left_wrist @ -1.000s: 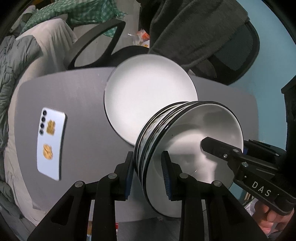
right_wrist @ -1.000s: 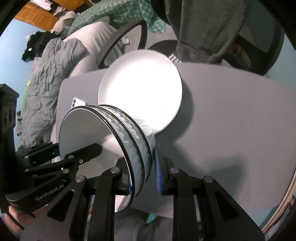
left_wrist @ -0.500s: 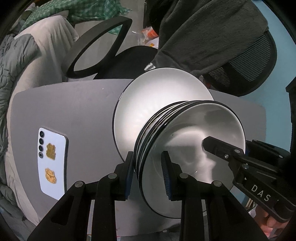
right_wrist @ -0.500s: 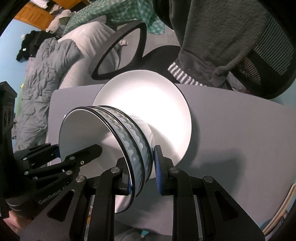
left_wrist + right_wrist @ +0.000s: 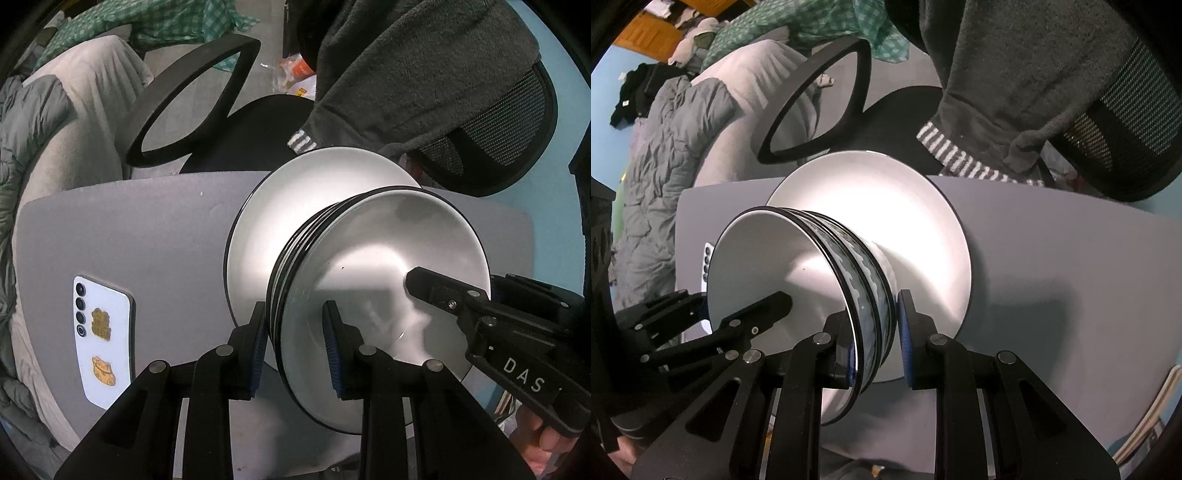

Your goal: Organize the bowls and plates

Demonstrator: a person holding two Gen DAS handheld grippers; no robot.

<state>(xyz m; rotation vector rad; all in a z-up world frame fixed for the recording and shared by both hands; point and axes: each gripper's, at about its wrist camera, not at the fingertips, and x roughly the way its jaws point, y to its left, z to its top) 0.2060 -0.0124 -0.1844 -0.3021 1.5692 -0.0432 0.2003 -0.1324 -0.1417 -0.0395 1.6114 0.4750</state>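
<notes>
The left gripper and right gripper each pinch the rim of the stack of white bowls with black rims. It sits on the big white plate just ahead. Bowls look heavy, slippery, breakable; rims give the best hold.

Left tool and right tool, side by side, both clamped tight

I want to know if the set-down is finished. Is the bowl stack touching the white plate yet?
Cannot tell. In the right wrist view the bowl stack overlaps the white plate, its base hidden; no view shows contact or gap plainly.
</notes>
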